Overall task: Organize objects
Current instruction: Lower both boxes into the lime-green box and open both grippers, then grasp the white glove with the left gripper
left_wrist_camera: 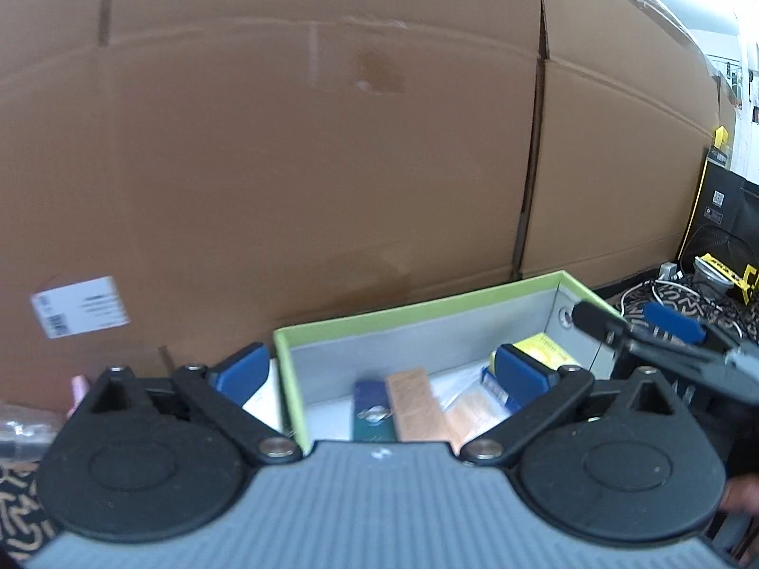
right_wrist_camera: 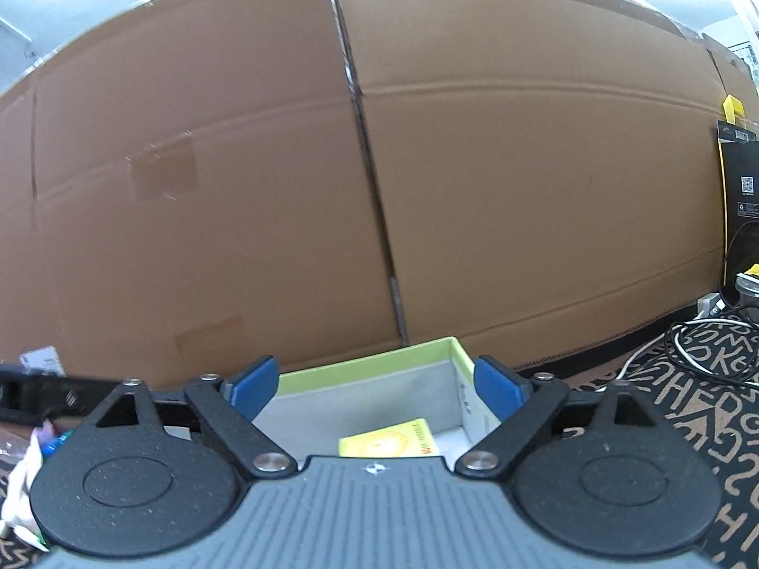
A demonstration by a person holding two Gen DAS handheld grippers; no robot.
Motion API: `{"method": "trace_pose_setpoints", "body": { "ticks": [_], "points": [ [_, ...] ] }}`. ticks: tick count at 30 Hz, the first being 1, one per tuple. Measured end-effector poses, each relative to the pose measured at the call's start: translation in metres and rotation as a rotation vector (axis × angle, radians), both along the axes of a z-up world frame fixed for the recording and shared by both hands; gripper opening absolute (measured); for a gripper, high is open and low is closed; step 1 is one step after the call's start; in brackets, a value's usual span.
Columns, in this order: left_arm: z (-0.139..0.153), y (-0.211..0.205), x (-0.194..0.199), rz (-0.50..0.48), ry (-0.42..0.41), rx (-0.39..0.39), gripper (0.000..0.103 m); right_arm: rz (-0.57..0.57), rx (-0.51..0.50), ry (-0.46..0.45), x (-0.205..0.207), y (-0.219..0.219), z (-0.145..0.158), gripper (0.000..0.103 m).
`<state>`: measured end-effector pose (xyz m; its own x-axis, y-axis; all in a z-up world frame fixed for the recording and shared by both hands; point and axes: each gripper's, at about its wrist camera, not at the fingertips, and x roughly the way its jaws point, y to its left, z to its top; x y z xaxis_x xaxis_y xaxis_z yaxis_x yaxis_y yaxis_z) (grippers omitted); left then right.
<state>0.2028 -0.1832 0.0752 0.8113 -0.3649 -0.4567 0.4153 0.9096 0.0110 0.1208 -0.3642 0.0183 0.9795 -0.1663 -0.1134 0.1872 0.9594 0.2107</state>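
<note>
So the green-rimmed box (left_wrist_camera: 417, 317) is the thing here: it sits on the patterned mat (right_wrist_camera: 688, 408), pushed up against the big cardboard cartons (left_wrist_camera: 284, 166) at the far side. Inside there's a yellow packet (left_wrist_camera: 545, 348) in the far right corner, then a dark blue carton (left_wrist_camera: 372, 410), a tan carton (left_wrist_camera: 417, 403) and a peach-coloured pack (left_wrist_camera: 474, 415) lying side by side toward the near edge.

Left gripper (left_wrist_camera: 382, 372) hovers over the box's near left part, jaws spread wide, nothing between them. Right gripper (right_wrist_camera: 374, 386) is over the right end of the box, also released and empty.

My guess is both hands are between items and the next grab comes from the loose pile at the left (right_wrist_camera: 23, 483), just beside the box. If I were doing it, I'd send one gripper only, pinch a flat item by its long edges, and drop it into the bare patch of floor so nothing stacks crooked. The two grippers are near each other, so keep the other one out of the way.

Writing: the yellow packet has red lettering, too blurry to read. There's a white barcode label (left_wrist_camera: 80, 306) on the carton, unreadable, and the mat is printed with letters and numbers.
</note>
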Motion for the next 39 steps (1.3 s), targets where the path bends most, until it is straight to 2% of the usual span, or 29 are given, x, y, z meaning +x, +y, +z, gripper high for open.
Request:
{"method": "trace_pose_setpoints", "body": {
  "ticks": [5, 11, 15, 20, 22, 24, 29, 33, 34, 36, 38, 39],
  "points": [
    [-0.007, 0.039, -0.026, 0.039, 0.02, -0.006, 0.103, 0.058, -0.037, -0.025, -0.006, 0.027, 0.002, 0.094],
    [-0.026, 0.114, -0.059, 0.137, 0.083, -0.011, 0.103, 0.177, -0.083, -0.032, -0.014, 0.066, 0.001, 0.094],
    [-0.046, 0.155, -0.065, 0.213, 0.155, -0.008, 0.103, 0.28, -0.126, -0.019, -0.02, 0.1, -0.004, 0.094],
    [-0.063, 0.199, -0.059, 0.306, 0.229, -0.071, 0.103, 0.42, -0.148, 0.045, -0.023, 0.145, -0.014, 0.093],
    [-0.066, 0.208, -0.054, 0.322, 0.226, -0.078, 0.103, 0.489, -0.126, 0.088, -0.021, 0.161, -0.018, 0.091],
    [-0.066, 0.211, -0.05, 0.331, 0.207, -0.064, 0.103, 0.524, -0.132, 0.128, -0.018, 0.176, -0.022, 0.084],
    [-0.067, 0.205, -0.032, 0.303, 0.179, -0.05, 0.102, 0.548, -0.141, 0.218, -0.011, 0.201, -0.034, 0.07],
    [-0.068, 0.2, -0.009, 0.311, 0.173, -0.054, 0.1, 0.533, -0.132, 0.267, -0.005, 0.212, -0.041, 0.07],
    [-0.068, 0.2, -0.003, 0.314, 0.173, -0.06, 0.098, 0.524, -0.134, 0.274, -0.002, 0.215, -0.043, 0.07],
    [-0.069, 0.201, 0.009, 0.32, 0.189, -0.066, 0.084, 0.511, -0.144, 0.291, 0.004, 0.22, -0.045, 0.07],
    [-0.073, 0.204, 0.02, 0.29, 0.232, -0.08, 0.049, 0.495, -0.134, 0.304, 0.009, 0.222, -0.046, 0.07],
    [-0.075, 0.206, 0.024, 0.272, 0.26, -0.092, 0.041, 0.487, -0.128, 0.31, 0.012, 0.223, -0.047, 0.07]
  ]
}}
